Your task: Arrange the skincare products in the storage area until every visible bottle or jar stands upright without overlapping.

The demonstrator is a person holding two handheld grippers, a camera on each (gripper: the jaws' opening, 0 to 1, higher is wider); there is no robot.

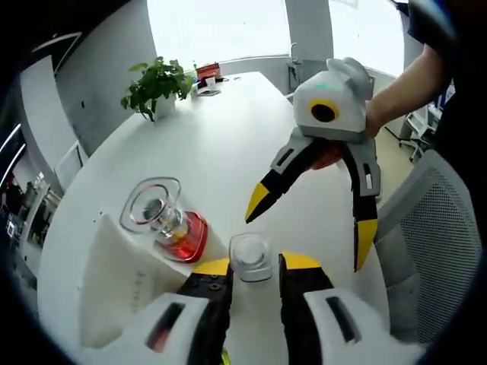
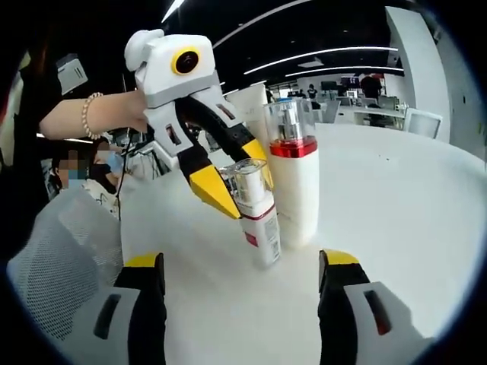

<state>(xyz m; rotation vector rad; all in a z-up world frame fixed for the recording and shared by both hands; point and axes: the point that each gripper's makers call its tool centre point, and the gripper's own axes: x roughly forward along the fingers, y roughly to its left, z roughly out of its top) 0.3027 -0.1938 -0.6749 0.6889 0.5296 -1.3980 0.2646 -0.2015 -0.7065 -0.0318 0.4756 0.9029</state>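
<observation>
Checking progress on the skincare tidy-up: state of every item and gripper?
small bottle: upright on table, gripped by left gripper
tall pump bottle: upright, clear cap on, untouched
right gripper: open, empty, above table
potted plant: upright, far end

L gripper (image 1: 254, 268) jaws closed on small bottle (image 2: 255, 213); R gripper (image 2: 242, 262) jaws wide, hovering.

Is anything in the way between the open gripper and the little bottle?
Nothing stands between them. The right gripper is open with bare table up to the small bottle, but the left gripper is already around its cap, and the tall bottle stands close behind.
</observation>
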